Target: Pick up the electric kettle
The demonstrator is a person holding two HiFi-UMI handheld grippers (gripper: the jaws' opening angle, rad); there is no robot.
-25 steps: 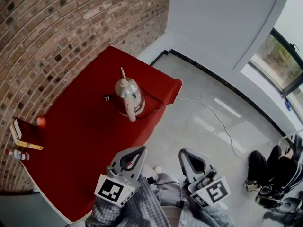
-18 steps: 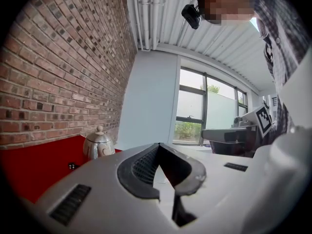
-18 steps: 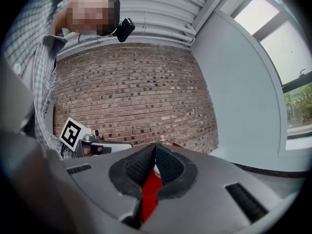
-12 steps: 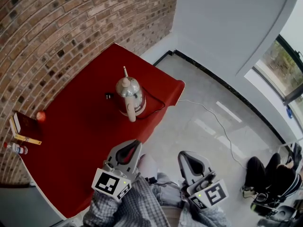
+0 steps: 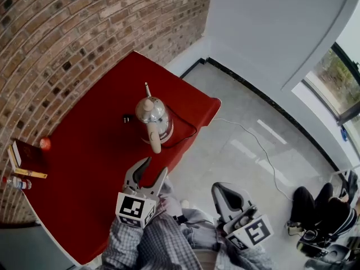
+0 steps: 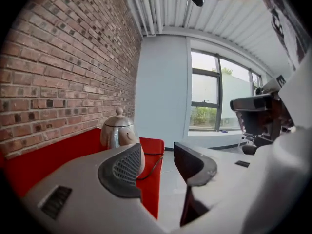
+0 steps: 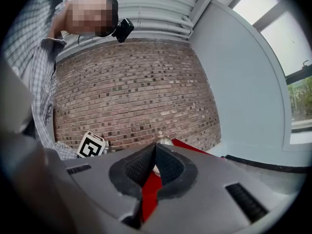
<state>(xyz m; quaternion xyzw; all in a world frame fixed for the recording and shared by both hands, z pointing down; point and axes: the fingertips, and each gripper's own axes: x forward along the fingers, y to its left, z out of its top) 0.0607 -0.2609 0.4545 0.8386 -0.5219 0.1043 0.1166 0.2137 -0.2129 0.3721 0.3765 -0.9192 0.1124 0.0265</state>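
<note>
The electric kettle (image 5: 152, 115), steel with a cream lid knob and cream handle (image 5: 155, 140), stands on the red table (image 5: 95, 151) near its right edge. My left gripper (image 5: 155, 167) hangs over the table's near edge, a short way in front of the handle and not touching it. Its jaws have just been opening and nothing is between them. In the left gripper view the kettle (image 6: 118, 131) shows beyond the left finger (image 6: 123, 168). My right gripper (image 5: 220, 188) is shut and empty, off the table over the floor. Only the kettle's top (image 7: 164, 140) peeks over its closed jaws (image 7: 155, 155).
A black cord (image 5: 188, 129) runs from the kettle's base across the table. At the table's left end lie a dark book (image 5: 27, 157), a small red fruit (image 5: 44, 144) and a bottle (image 5: 17, 183). A brick wall (image 5: 67, 44) backs the table. A white cable (image 5: 256, 142) crosses the floor.
My left gripper has gone forward and down toward the kettle's handle, and its jaws have gone from shut to open. The right gripper has barely shifted and stays shut.
</note>
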